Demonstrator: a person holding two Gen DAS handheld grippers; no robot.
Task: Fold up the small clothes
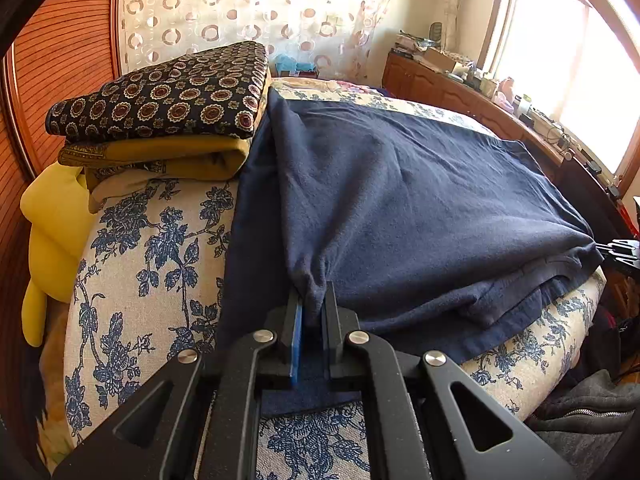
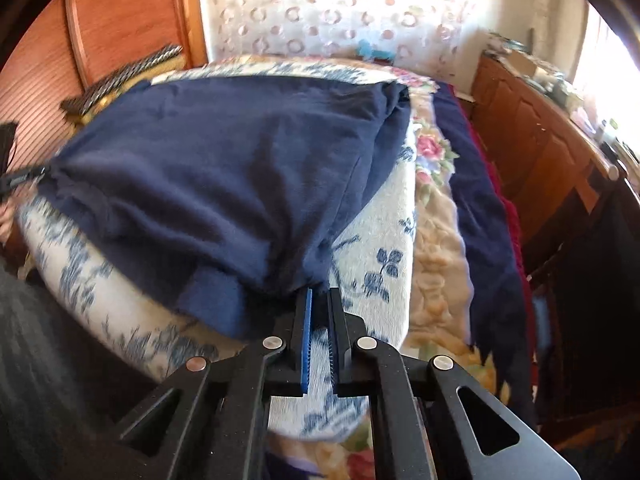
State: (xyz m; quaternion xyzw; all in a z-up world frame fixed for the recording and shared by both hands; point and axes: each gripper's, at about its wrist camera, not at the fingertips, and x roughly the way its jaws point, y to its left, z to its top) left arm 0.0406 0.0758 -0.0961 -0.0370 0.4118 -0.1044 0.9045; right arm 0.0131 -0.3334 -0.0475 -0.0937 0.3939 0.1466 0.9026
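Navy garment (image 1: 420, 208), soft fleecy knit w/ a matte nap, lies spread over the blue-floral cushion (image 1: 152, 264), folded over itself so a ribbed hem band sticks out at the near edge. Shape is roughly a wide rectangle, wrinkles fanning out from both near corners where I've got it.

My left gripper (image 1: 313, 304) is pinching the near-left corner: fabric bunched into a tight gather btwn the pressed-together jaws, blue pad on the left finger showing. My right gripper (image 2: 319, 300) is at the near-right corner, jaws drawn in close, cloth edge caught at the very tips; that view is motion-blurred so how deep the bite goes I can't tell. From the left view the right gripper's tip is just visible at the garment's far right corner.

Cushion cover is a coarse cream weave w/ blue flower print, rounded edges. Beside the garment, on the left, a folded stack (image 1: 168, 100): dark cloth w/ round medallion print on top, mustard layer under it. Yellow plush thing (image 1: 52, 240) hangs off the left side. Right of the cushion, a floral blanket (image 2: 432, 240) in pinks and creams. Behind: sheer curtain (image 1: 248, 8) w/ ring pattern, wooden cabinet (image 1: 452, 92) w/ clutter on top, bright window. No readable writing or labels anywhere.
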